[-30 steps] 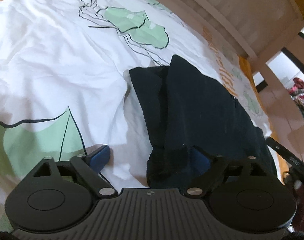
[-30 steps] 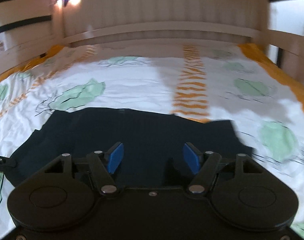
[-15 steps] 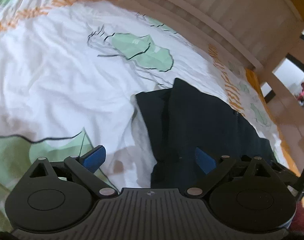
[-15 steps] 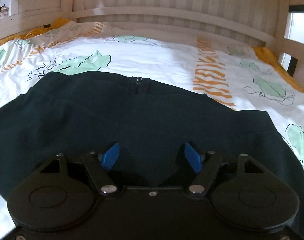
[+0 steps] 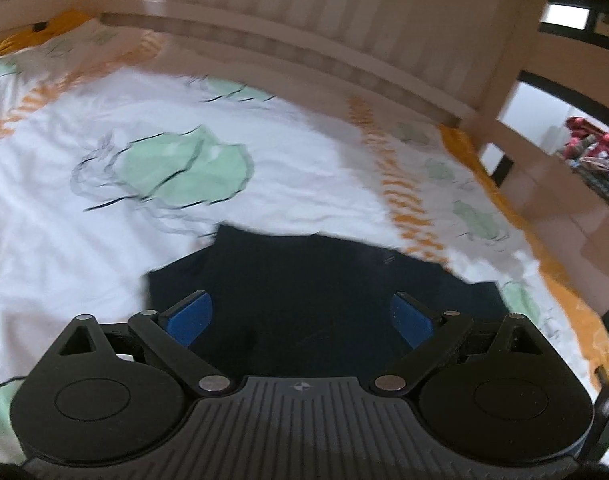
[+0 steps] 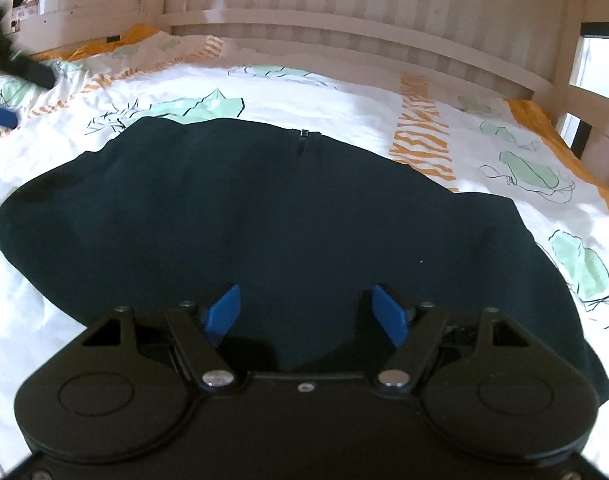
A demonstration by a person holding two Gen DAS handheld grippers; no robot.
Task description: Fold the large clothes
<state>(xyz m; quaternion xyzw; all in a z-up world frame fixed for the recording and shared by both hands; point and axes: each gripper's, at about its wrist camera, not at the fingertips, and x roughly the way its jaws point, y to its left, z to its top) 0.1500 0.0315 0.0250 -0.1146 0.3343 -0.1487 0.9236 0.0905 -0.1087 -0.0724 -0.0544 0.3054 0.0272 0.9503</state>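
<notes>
A dark, soft, matte garment (zip at its far edge) lies folded on the crinkled leaf-print bedsheet, below the spread, empty left gripper and right gripper, whose jaws have just been opening.

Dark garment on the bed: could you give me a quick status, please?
Left gripper open, right gripper open. Dark garment flat on bedsheet, unheld. Nothing obstructing.

A plain dark navy garment lies on a white bedsheet printed with pale green leaves outlined in black and orange zigzag bands, edged in orange. Both tongs are black with blue pads. The headboard is pale beige, striped.
</notes>
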